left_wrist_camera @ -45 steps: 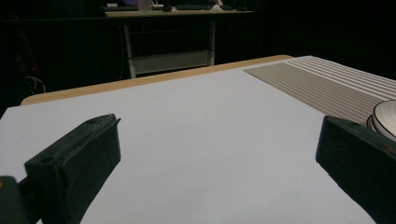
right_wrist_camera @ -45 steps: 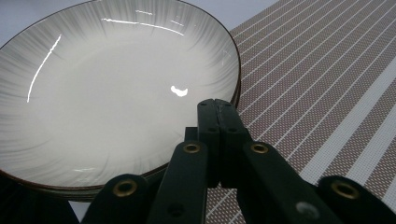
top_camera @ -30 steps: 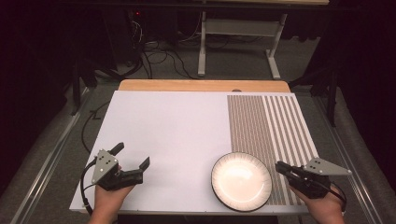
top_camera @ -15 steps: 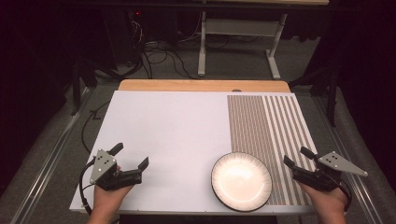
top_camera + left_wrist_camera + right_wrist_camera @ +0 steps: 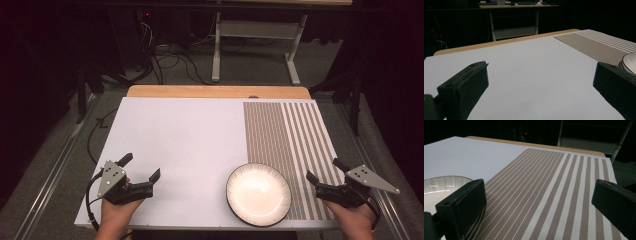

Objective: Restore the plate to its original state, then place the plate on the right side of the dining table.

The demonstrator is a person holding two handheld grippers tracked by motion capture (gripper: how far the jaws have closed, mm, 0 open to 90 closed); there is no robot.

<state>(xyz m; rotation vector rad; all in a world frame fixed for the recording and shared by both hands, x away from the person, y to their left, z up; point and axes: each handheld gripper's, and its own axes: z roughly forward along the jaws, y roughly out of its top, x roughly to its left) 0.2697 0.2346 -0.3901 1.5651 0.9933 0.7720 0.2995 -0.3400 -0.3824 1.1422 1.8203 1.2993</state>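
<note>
Both grippers stand with jaws spread wide, nothing between them.

Left gripper [image 5: 141, 168] is held low over the white table surface [image 5: 185, 140] at the near left corner, hand [image 5: 116, 212] beneath it, jaws pointing forward and right. Right gripper [image 5: 326, 170] sits at the near right edge over the brown-striped mat [image 5: 285, 135], jaws aimed forward-left. White ribbed plate [image 5: 258, 194] with dark rim rests at the near edge, overlapping the mat's left border, just beside the right gripper, untouched.

white table cover [image 5: 180, 145], brown-striped mat [image 5: 290, 135], dark-rimmed white plate [image 5: 258, 194]
</note>
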